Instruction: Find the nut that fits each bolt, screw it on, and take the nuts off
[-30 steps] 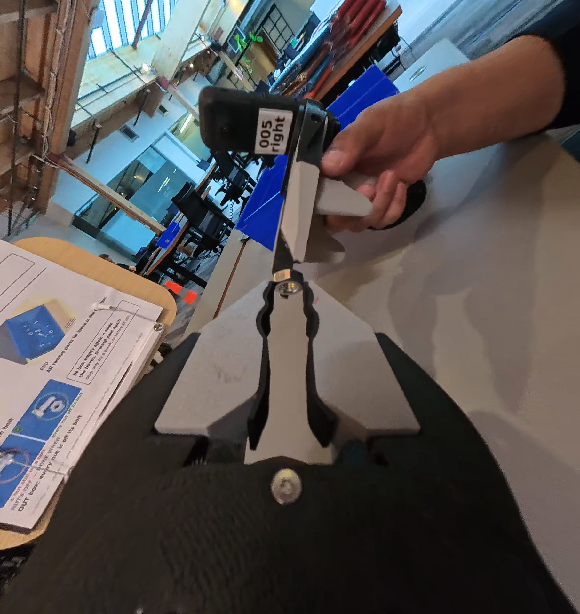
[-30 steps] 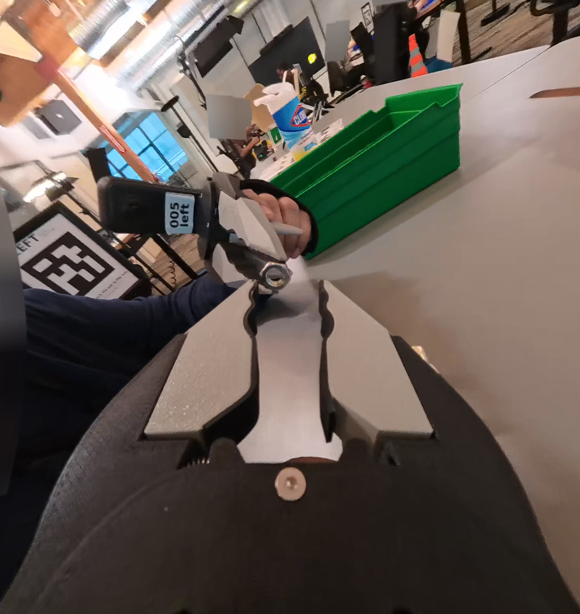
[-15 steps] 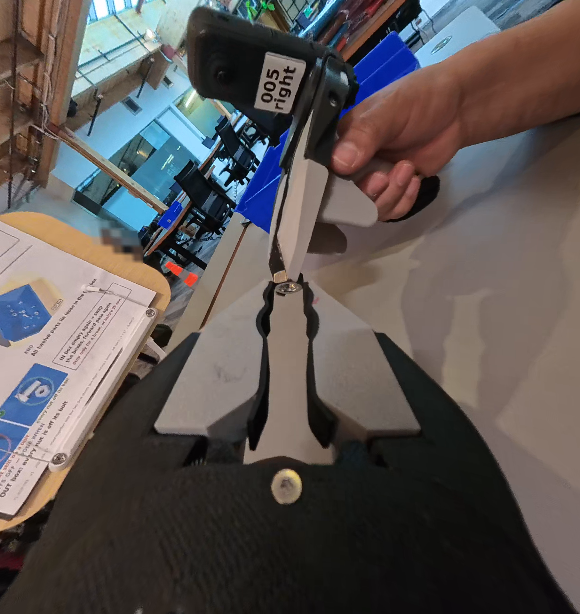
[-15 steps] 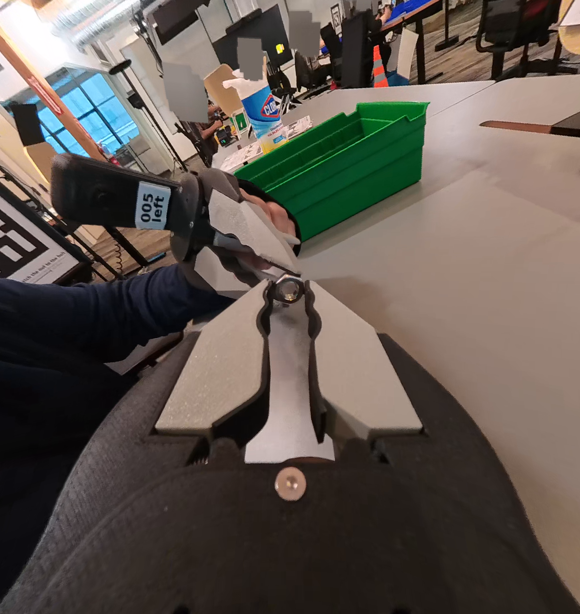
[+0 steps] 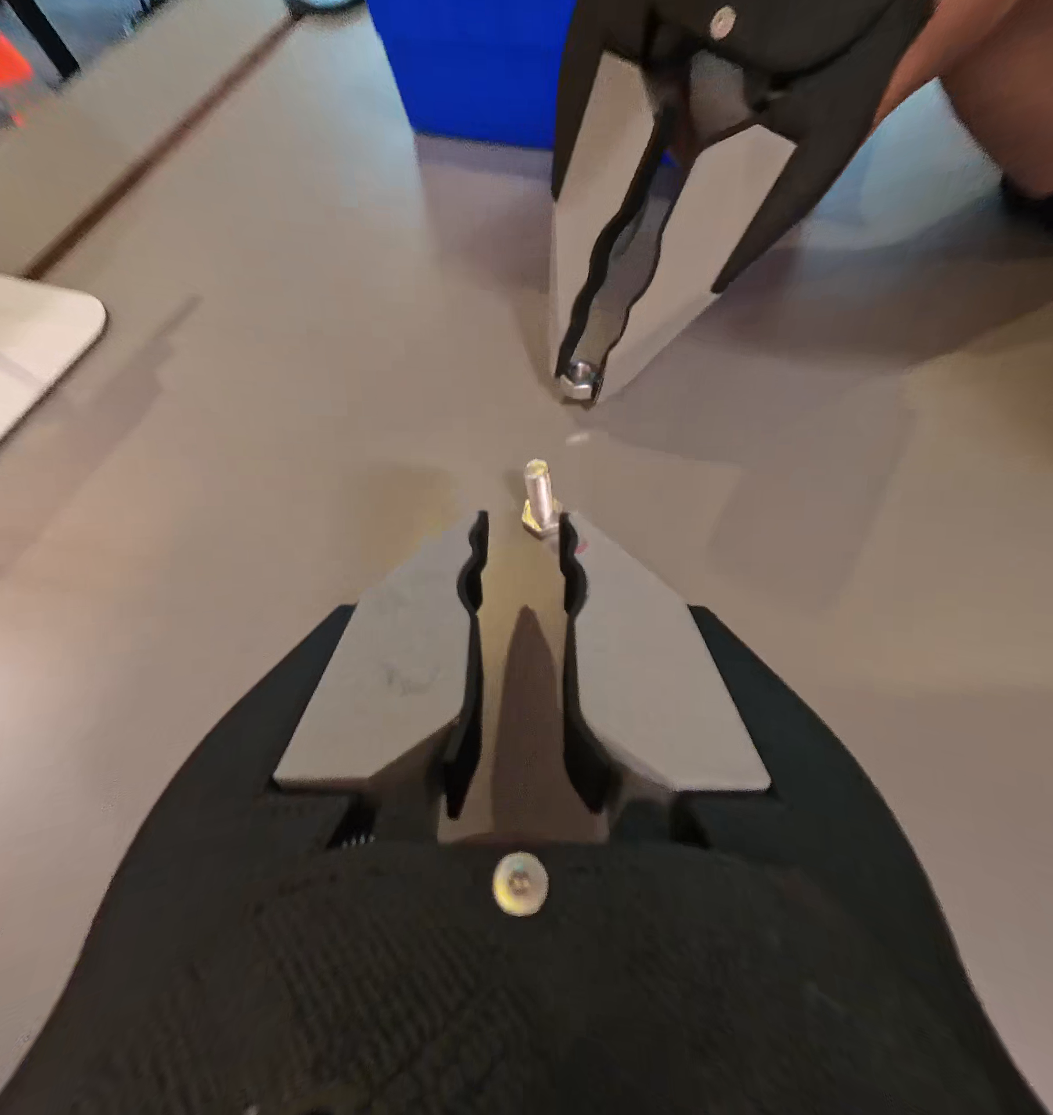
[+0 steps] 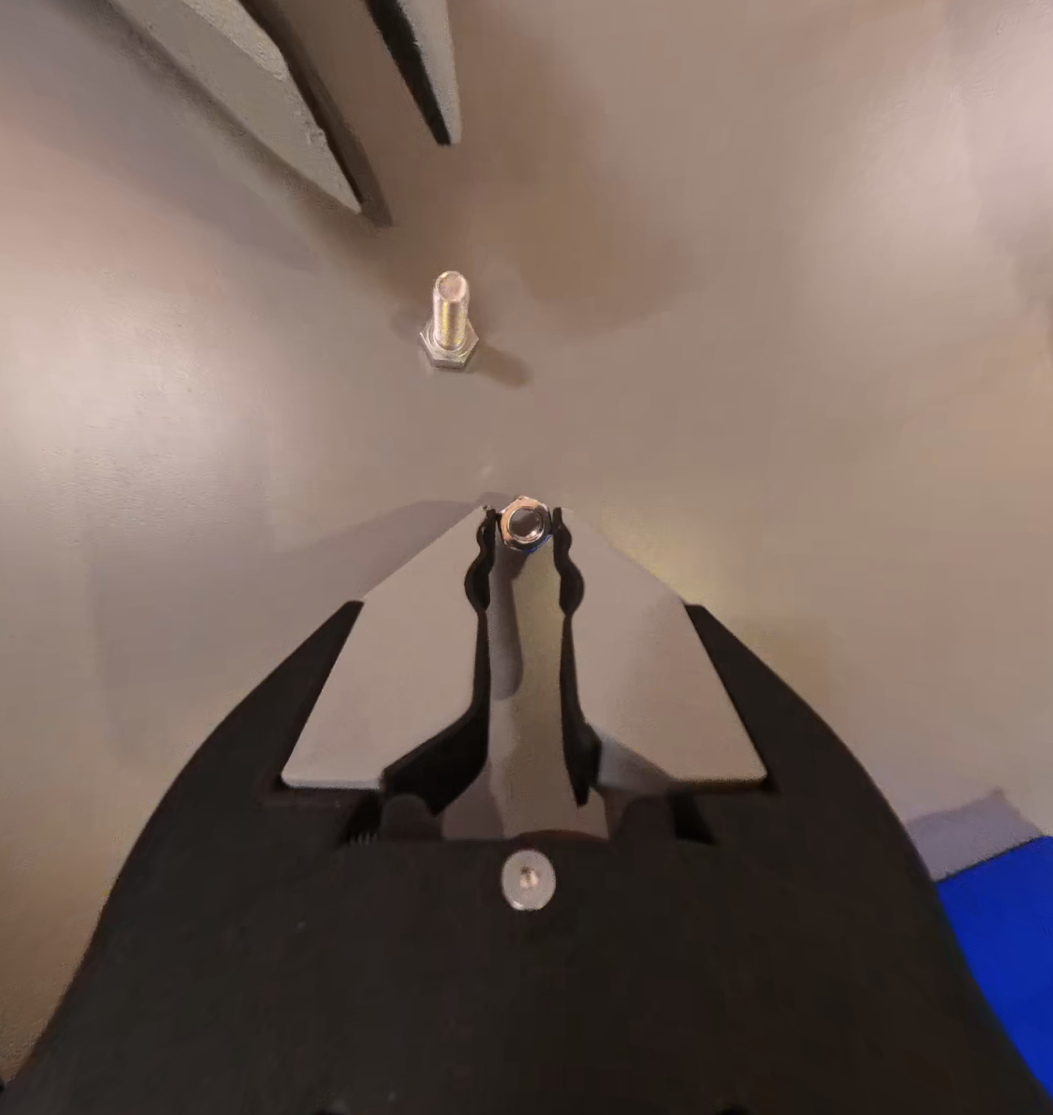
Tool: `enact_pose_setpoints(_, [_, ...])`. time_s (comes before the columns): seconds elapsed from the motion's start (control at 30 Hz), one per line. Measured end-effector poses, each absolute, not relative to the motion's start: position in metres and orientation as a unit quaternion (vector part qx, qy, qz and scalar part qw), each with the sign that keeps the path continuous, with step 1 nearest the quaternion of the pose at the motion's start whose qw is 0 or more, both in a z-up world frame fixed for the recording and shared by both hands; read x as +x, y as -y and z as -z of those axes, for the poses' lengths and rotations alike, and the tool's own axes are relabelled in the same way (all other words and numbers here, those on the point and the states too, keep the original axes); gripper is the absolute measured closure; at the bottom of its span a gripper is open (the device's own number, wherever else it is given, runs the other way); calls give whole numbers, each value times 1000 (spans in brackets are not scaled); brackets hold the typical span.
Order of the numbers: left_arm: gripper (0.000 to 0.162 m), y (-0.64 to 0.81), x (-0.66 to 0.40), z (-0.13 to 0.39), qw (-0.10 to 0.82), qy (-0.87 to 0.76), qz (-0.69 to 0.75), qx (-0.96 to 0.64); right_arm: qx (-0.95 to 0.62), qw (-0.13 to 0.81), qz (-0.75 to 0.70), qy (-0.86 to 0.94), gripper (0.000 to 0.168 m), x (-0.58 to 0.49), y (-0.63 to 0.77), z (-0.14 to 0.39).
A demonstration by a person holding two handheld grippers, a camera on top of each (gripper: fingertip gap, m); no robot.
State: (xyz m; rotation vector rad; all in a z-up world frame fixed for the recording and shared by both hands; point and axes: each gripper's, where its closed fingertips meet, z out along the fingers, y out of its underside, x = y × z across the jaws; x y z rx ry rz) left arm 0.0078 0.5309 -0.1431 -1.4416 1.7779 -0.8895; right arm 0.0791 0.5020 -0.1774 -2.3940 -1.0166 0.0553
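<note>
A silver hex bolt [image 5: 537,501] stands on its head on the grey table [image 5: 240,422], threads up, bare of any nut. My left gripper [image 5: 522,522] is open and empty, its tips just short of the bolt. My right gripper [image 6: 522,517] is shut on a small silver nut [image 6: 524,525], held a little above the table. In the right wrist view the bolt [image 6: 449,323] stands beyond the nut, with the left gripper [image 6: 409,178] open behind it. In the left wrist view the right gripper [image 5: 579,389] and its nut [image 5: 578,385] hover past the bolt.
A blue bin [image 5: 469,66] stands at the far side of the table and also shows in the right wrist view [image 6: 1018,941]. A white board corner [image 5: 23,350] lies at the left. A hand [image 5: 1006,90] holds the right gripper. The tips of one gripper are about 9 cm away from the tips of the other.
Both grippers have swung down from mid-air to the table. The left gripper has opened and let go of the bolt, which now stands on the table. The right gripper holds the nut apart from it.
</note>
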Motion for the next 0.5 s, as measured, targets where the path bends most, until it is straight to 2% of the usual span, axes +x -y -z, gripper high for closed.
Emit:
enact_pose_setpoints(0.07, [140,-533,9,152,322,-680,333,-569,-887,259,-15,382,152,76,-504,183])
enact_pose_setpoints(0.2, [138,-530,9,156,307,-682,339,-571,-889,272,-42,365,138,73,-505,181])
enact_pose_setpoints(0.33, [137,-528,7,162,293,-689,332,-574,-864,353,-120,338,146,50,-511,152])
enact_pose_setpoints(0.5, [134,-527,5,173,276,-700,315,-579,-852,380,-131,335,142,25,-526,148])
